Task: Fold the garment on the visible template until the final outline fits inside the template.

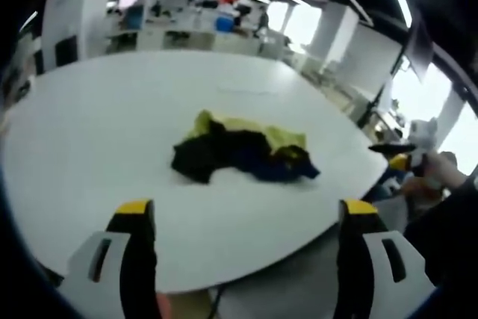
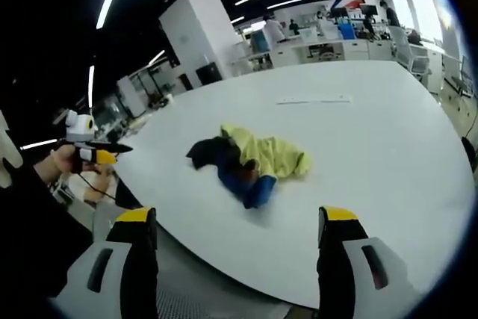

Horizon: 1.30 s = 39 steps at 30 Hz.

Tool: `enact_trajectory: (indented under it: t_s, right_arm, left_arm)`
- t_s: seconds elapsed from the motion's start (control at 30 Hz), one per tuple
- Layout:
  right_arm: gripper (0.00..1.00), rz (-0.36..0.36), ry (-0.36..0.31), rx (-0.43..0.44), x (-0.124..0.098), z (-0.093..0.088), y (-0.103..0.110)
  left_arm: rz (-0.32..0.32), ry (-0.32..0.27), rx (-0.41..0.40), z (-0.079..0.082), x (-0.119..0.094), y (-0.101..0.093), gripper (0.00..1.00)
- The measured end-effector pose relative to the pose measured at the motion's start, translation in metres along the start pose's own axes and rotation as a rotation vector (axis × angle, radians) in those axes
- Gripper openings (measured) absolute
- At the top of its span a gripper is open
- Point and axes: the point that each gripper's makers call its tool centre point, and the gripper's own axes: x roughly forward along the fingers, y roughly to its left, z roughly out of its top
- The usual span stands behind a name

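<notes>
Right now a crumpled garment (image 1: 243, 151) lies in a heap on the big white bench (image 1: 97, 132), near the middle and well away from both claws. It is yellow, black and blue. The left claw (image 1: 243, 218) hangs over the near edge of the bench with its jaws wide apart and nothing in them. The right claw (image 2: 235, 225) is wide open too and holds nothing. Far behind the bench stand desks (image 2: 321, 46) and a white pillar (image 2: 198, 31).

The garment (image 1: 243, 151) is yellow, black and blue, crumpled on a plain white table (image 1: 112, 125). Both claws have yellow-tipped black jaws.
</notes>
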Motion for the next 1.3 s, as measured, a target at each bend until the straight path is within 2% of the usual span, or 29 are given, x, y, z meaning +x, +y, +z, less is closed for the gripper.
enact_trajectory:
  t_s: [0.2, 0.33, 0.43, 0.53, 0.8, 1.03, 1.3]
  right_arm:
    - [0.82, 0.007, 0.026, -0.041, 0.007, -0.005, 0.002]
    - [0.76, 0.006, 0.019, -0.052, 0.013, -0.003, 0.003]
    - [0.73, 0.032, 0.011, -0.007, 0.019, -0.003, 0.007]
    - [0.69, 0.025, -0.005, 0.007, 0.024, -0.001, 0.006]
    - [0.62, 0.041, 0.045, -0.019, 0.043, -0.008, 0.009]
    - [0.57, 0.058, 0.051, -0.020, 0.059, -0.006, 0.007]
    - [0.53, 0.078, 0.083, -0.024, 0.077, -0.012, 0.005]
  left_arm:
    - [-0.038, 0.017, 0.058, 0.004, 0.014, -0.006, 0.90]
    - [-0.065, 0.026, 0.084, 0.007, 0.025, -0.012, 0.87]
    - [-0.082, 0.034, 0.095, 0.007, 0.034, -0.016, 0.85]
    - [-0.099, 0.045, 0.113, 0.007, 0.043, -0.019, 0.83]
    - [-0.156, 0.079, 0.177, 0.008, 0.065, -0.028, 0.75]
    - [-0.186, 0.093, 0.198, 0.010, 0.080, -0.032, 0.71]
    - [-0.215, 0.112, 0.226, 0.012, 0.099, -0.033, 0.67]
